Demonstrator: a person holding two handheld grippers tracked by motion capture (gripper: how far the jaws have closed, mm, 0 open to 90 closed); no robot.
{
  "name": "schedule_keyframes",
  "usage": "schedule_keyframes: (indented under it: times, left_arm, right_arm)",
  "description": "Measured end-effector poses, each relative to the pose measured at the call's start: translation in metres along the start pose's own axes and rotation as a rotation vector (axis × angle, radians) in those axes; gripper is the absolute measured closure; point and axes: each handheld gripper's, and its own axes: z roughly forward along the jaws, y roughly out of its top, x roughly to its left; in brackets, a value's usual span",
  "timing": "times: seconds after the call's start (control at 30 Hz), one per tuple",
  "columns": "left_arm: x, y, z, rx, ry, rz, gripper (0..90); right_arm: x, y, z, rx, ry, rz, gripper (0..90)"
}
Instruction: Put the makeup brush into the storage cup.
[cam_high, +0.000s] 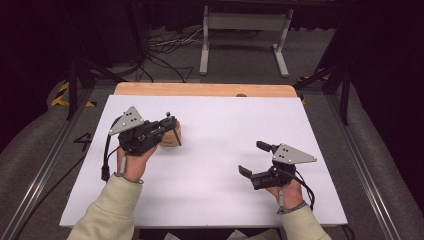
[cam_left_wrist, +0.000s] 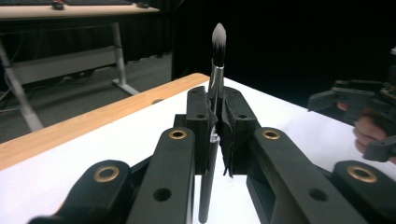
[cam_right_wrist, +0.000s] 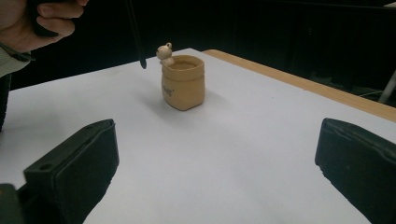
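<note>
My left gripper (cam_high: 169, 129) is shut on a makeup brush (cam_left_wrist: 217, 70) with a black handle, a silver ferrule and a pale bristle tip that points up. The handle's lower end (cam_right_wrist: 136, 37) hangs in the air just left of a small tan pot (cam_right_wrist: 183, 84), a little above its rim. A tiny bear figure sits on that rim. In the high view the pot (cam_high: 174, 138) is partly hidden behind the left gripper. My right gripper (cam_high: 252, 159) stands open at the right front of the table, its jaws wide apart, facing the pot with nothing between them.
The white tabletop (cam_high: 225, 125) has a wooden strip (cam_high: 200, 90) along its far edge. Beyond it stand a metal table frame (cam_high: 245, 30) and loose cables (cam_high: 165, 50) on the floor. Dark curtains surround the area.
</note>
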Motion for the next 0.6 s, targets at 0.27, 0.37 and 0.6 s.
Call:
schedule_keyframes:
  times: [0.27,0.37,0.6]
  left_arm:
    - [0.01,0.003,0.0,-0.008,0.062,-0.026,83.0]
    - [0.013,0.003,0.0,-0.02,0.11,-0.039,82.9]
    - [0.019,0.003,-0.001,-0.054,0.204,-0.052,82.9]
  right_arm:
    - [-0.007,-0.001,-0.007,-0.01,-0.013,0.022,0.0]
    - [-0.009,-0.002,-0.008,-0.006,-0.018,0.021,0.0]
    - [-0.009,-0.003,-0.007,-0.002,-0.016,0.022,0.0]
